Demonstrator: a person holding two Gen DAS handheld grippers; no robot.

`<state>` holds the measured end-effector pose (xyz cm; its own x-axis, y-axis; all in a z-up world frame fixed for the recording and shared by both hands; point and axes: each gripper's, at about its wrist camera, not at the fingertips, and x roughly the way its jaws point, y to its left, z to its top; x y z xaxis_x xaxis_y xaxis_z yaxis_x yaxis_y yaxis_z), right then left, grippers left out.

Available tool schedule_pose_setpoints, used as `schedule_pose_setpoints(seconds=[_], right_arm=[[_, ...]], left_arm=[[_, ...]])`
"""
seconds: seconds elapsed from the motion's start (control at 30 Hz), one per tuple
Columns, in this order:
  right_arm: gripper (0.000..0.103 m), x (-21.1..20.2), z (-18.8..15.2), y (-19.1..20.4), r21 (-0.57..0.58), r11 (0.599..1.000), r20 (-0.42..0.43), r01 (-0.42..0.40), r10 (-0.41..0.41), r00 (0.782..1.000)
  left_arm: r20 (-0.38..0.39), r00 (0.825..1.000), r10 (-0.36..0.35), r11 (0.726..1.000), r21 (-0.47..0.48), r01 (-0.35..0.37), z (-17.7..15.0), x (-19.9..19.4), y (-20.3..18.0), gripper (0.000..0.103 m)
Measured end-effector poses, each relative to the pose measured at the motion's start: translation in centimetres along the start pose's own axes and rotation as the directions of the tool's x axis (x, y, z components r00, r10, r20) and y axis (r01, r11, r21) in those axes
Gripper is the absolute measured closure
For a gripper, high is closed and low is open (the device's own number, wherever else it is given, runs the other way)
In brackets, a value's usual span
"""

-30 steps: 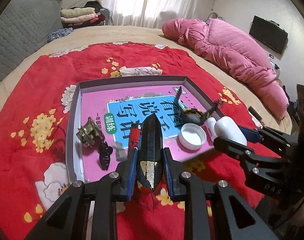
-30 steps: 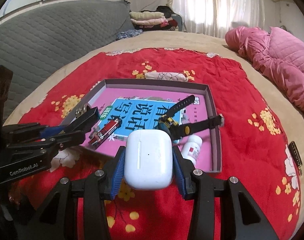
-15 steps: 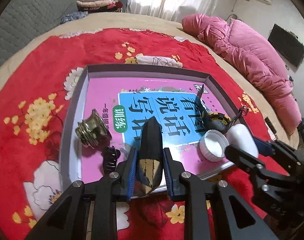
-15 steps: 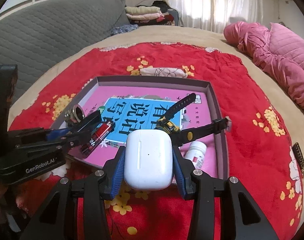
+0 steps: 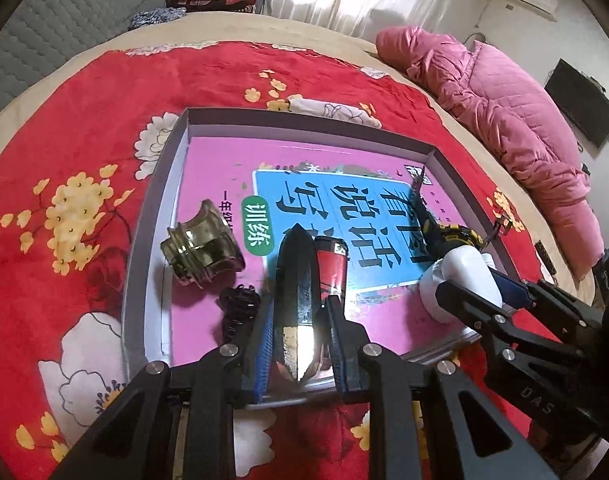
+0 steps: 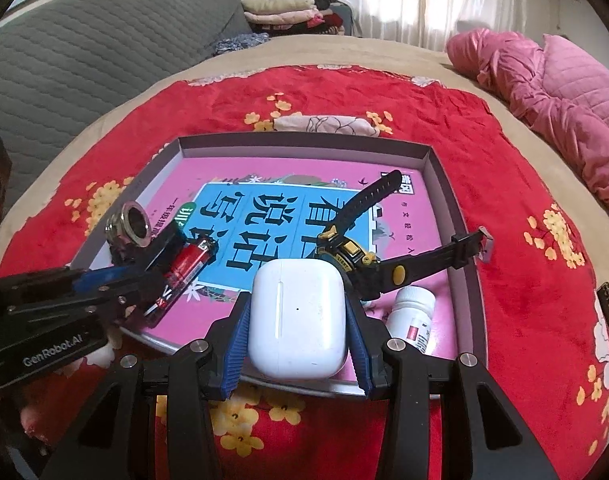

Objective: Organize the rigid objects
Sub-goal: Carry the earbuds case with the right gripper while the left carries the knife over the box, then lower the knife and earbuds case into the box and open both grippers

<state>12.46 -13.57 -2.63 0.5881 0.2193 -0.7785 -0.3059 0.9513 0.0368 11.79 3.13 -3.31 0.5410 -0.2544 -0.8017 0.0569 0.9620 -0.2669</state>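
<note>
Because both items go into the tray (image 6: 470, 280), the left gripper (image 5: 298, 312) clamps a dark faceted object (image 5: 296, 280) above it; the right gripper (image 6: 298, 320) grips the white earbud case (image 6: 298, 316).

1. The left gripper (image 5: 298, 312) clamps a dark pointed object (image 5: 296, 300) over the tray (image 5: 152, 216).
2. A battery (image 5: 331, 264) lies just beside it.
3. The right gripper (image 5: 480, 292) grips a white case (image 5: 464, 268).

A bed (image 6: 444, 64) carries a red floral blanket (image 6: 504, 168) under a tray (image 6: 440, 168).
</note>
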Motion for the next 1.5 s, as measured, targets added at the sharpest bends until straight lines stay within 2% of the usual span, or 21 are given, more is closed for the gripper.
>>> schedule_pose_setpoints(seconds=[1.1,1.5], right_arm=[[0.057,0.4,-0.4,-0.2,0.018,1.0,-0.013,-0.007,0.007,1.0],[0.054,-0.6,0.0,-0.6,0.025,1.0,0.012,-0.002,0.001,1.0]], left_arm=[[-0.01,1.0,-0.004,0.999,0.034,0.004,-0.2,-0.3,-0.5,0.078],[-0.011,1.0,0.0,0.999,0.043,0.001,-0.4,-0.4,-0.7,0.078]])
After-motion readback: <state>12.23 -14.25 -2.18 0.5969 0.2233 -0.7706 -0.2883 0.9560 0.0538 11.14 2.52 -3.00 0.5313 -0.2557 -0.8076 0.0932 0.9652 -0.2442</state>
